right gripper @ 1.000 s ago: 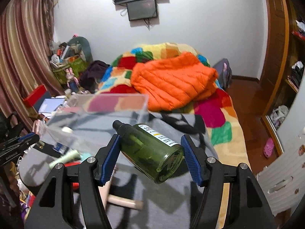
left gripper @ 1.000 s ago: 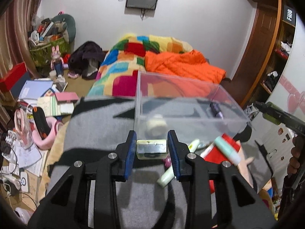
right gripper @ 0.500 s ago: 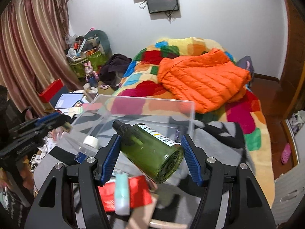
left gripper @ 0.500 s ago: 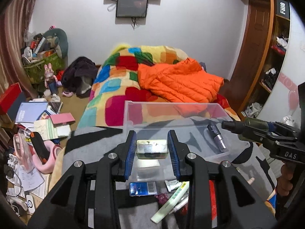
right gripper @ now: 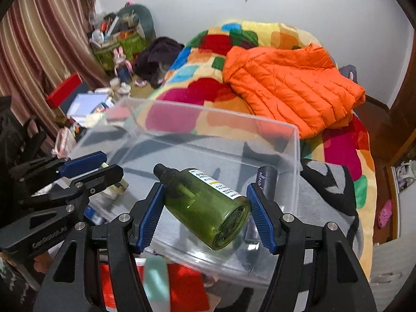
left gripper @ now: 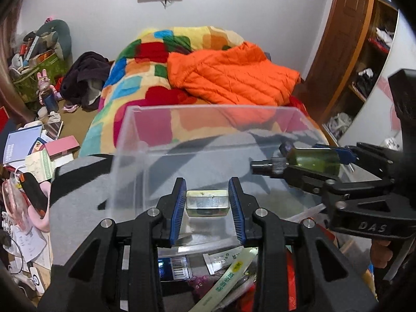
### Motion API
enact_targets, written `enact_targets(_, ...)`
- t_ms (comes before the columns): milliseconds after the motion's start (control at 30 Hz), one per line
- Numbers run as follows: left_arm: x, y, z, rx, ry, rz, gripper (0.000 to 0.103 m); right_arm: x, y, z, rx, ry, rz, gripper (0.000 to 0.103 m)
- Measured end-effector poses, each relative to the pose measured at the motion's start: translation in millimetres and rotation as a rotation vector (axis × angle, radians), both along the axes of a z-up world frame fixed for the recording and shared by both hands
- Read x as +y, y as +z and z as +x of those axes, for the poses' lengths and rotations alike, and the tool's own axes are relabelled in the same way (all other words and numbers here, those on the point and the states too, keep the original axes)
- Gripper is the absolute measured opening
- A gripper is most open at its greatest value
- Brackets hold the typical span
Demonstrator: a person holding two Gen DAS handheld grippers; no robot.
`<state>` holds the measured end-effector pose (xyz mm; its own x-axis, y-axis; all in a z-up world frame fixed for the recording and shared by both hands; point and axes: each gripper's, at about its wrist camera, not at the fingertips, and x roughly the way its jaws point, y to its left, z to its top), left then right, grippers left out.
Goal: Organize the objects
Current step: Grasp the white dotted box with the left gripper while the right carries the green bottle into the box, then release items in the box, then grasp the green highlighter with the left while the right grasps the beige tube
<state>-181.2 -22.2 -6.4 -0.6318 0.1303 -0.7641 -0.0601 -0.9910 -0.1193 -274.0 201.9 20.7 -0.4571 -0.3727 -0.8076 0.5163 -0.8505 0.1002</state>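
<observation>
A clear plastic box (left gripper: 145, 140) (right gripper: 293, 140) stands on the grey blanket on the bed. My left gripper (left gripper: 207, 202) is shut on a small metal tin (left gripper: 207, 203) and holds it over the box's near wall; it shows at left in the right wrist view (right gripper: 85, 167). My right gripper (right gripper: 205, 208) is shut on a green bottle (right gripper: 208, 208) with a black cap, held slanted over the box; it shows at right in the left wrist view (left gripper: 314, 160). A dark tube (right gripper: 266, 179) lies inside the box.
Loose items lie before the box: a green-white tube (left gripper: 228, 275), a blue packet (left gripper: 173, 269), a red pack (right gripper: 187, 286). An orange jacket (left gripper: 231, 75) lies on the colourful quilt (left gripper: 145, 59) behind. Clutter covers the floor at left (left gripper: 31, 150).
Both grippers have moved forward and over the clear box with their loads. The right gripper with the bottle has come in close beside the left one.
</observation>
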Motion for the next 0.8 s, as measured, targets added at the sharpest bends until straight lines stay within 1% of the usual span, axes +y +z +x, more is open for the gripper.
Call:
enact_targets(100, 0.6, -5.5, -1.2, -0.019, -0.012, 0.002, 0.033, -3.4, -8.2, -4.6, -0.02, 0.013, 0.02, 0.061)
enact_targets(200, 1.1, -3.7, 1.6, -0.008, -0.017, -0.007, 0.033, -6.3, -13.9, -3.2, -0.037, 0.031, 0.027, 0.061)
enact_targets(367, -0.4, 6.2, 8.4, 0.011, -0.018, 0.001, 0.033, -5.3, -7.8, 3.5, -0.009, 0.029, 0.022, 0.061)
enact_targets(533, -2.3, 24.9, 24.3, 0.059, -0.015, -0.001, 0.034, 0.8, 11.5, 19.4, 0.061, 0.027, 0.03, 0.061)
enact_targets(567, -2.8, 29.2, 29.0, 0.07, -0.016, -0.002, 0.035, 2.9, 15.4, 22.7, 0.073, 0.025, 0.029, 0.061)
enact_targets(633, -4.3, 36.7, 39.5, 0.093, -0.014, -0.005, 0.043, 9.7, 25.2, 31.6, 0.102, 0.019, 0.02, 0.062)
enact_targets(667, -5.1, 39.8, 45.8, 0.107, -0.011, -0.006, 0.052, 13.2, 29.8, 36.9, 0.117, 0.015, 0.017, 0.063)
enact_targets(700, -6.3, 42.2, 52.1, 0.12, -0.008, -0.007, 0.059, 17.1, 34.1, 42.6, 0.133, 0.013, 0.014, 0.063)
enact_targets(767, -7.6, 42.9, 64.1, 0.134, -0.007, -0.014, 0.059, 25.7, 40.9, 55.0, 0.164, 0.004, 0.007, 0.068)
enact_targets(800, -7.9, 41.2, 69.9, 0.132, -0.009, -0.018, 0.059, 30.0, 42.6, 61.5, 0.174, 0.001, 0.004, 0.069)
